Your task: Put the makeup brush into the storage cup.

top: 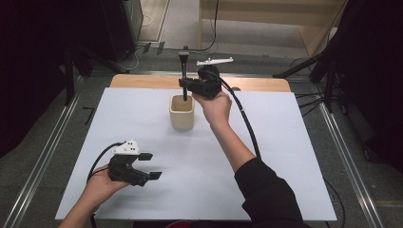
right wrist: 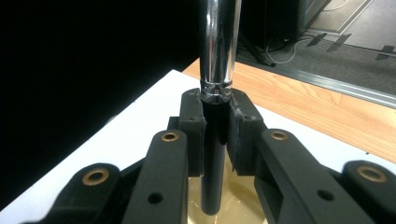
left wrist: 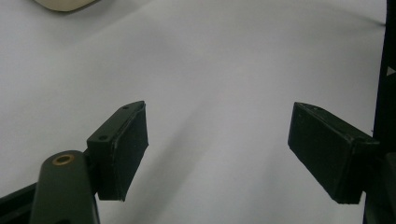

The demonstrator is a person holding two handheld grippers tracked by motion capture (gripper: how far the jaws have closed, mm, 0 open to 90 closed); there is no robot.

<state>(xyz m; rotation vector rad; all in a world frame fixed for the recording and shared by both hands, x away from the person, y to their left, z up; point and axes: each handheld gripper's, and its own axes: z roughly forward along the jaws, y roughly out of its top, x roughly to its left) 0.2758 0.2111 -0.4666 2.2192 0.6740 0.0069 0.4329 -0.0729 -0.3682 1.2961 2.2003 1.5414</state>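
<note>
My right gripper [top: 186, 85] is up at the far side of the white worktop [top: 266, 156], its jaws clamped on a makeup brush [top: 184, 76] held upright. In the right gripper view the jaws squeeze the brush's [right wrist: 217, 70] black handle just under the shiny metal ferrule, one pad on each side, and the handle runs down between them. The lower end of the handle hangs inside the mouth of a cream cup [top: 182, 113], which stands directly beneath my jaws. From the high view the brush head sticks up above my gripper, and the handle dips below the cup's rim; I cannot tell whether the tip touches the cup's bottom.

My left gripper [top: 151, 166] rests low near the front left of the worktop, well apart from the cup and brush. Its jaws stand wide apart with nothing between them; the left gripper view shows bare white worktop [left wrist: 224, 70] between the two pads and a sliver of the cup [left wrist: 65, 4] at the top edge.
</note>
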